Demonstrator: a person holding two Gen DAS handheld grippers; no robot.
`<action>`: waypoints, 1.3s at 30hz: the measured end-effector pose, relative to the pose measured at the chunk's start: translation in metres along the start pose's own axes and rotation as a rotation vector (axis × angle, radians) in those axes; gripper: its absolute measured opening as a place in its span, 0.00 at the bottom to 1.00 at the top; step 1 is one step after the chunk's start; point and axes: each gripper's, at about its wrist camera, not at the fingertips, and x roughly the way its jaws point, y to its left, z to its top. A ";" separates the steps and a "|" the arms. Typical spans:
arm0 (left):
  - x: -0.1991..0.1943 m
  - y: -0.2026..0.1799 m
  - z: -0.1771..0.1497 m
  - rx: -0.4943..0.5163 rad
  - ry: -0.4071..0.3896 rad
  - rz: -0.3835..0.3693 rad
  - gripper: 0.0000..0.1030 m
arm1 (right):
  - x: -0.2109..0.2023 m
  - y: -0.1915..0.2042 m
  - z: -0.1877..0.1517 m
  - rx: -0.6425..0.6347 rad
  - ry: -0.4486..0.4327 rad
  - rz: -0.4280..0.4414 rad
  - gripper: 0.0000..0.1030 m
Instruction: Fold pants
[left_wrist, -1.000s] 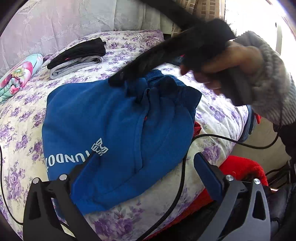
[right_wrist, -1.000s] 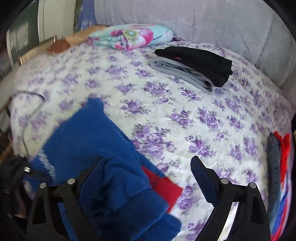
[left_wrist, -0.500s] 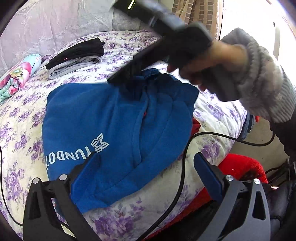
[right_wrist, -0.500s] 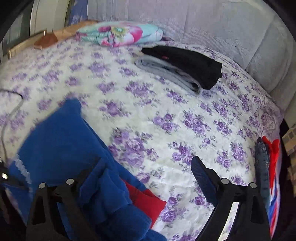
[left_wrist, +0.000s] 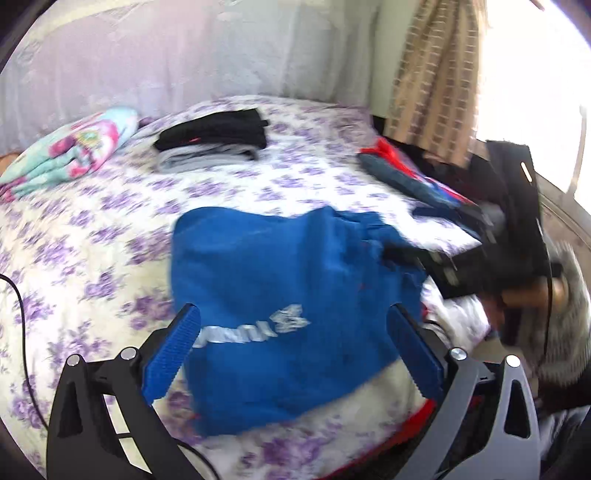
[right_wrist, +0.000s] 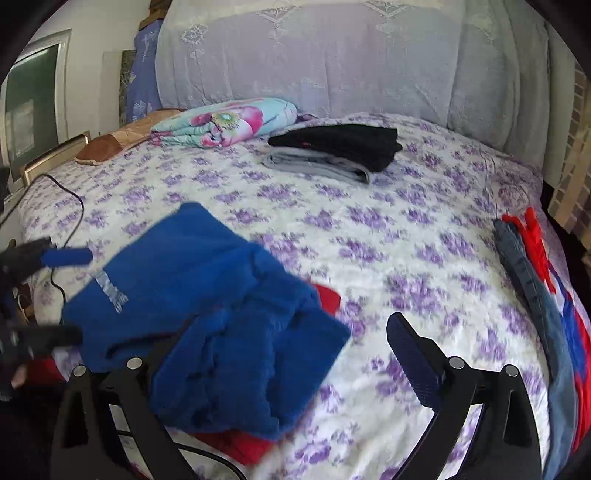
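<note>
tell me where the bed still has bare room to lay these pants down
The widest bare patch of bedspread lies between the blue pants, the black and grey folded stack and the red and denim clothes at the right edge. A smaller strip runs left of the stack, below the floral blanket. The near corner is crowded.

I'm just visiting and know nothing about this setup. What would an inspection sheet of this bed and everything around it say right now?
Surface: bed with purple-flowered white cover.
Job's things: blue fleece pants with white lettering, folded over, lying near the bed's edge.
Clutter: black garment on folded grey one; floral rolled quilt; red and denim clothes pile; red cloth under the pants.
Grippers: left gripper open, above the pants; right gripper open, one finger hidden by the pants.
Cables: black cable on the bed's far corner.
Surroundings: pale lace headboard cover; checked curtain by a bright window.
</note>
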 end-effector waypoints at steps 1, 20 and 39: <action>0.008 0.009 0.001 -0.037 0.030 0.038 0.96 | 0.010 -0.003 -0.012 0.041 0.021 0.005 0.96; 0.055 0.057 0.004 -0.308 0.133 0.098 0.96 | 0.017 -0.037 -0.056 0.457 0.058 0.274 0.97; 0.051 0.049 -0.006 -0.312 0.034 0.132 0.96 | 0.031 -0.016 -0.043 0.386 0.043 0.193 0.97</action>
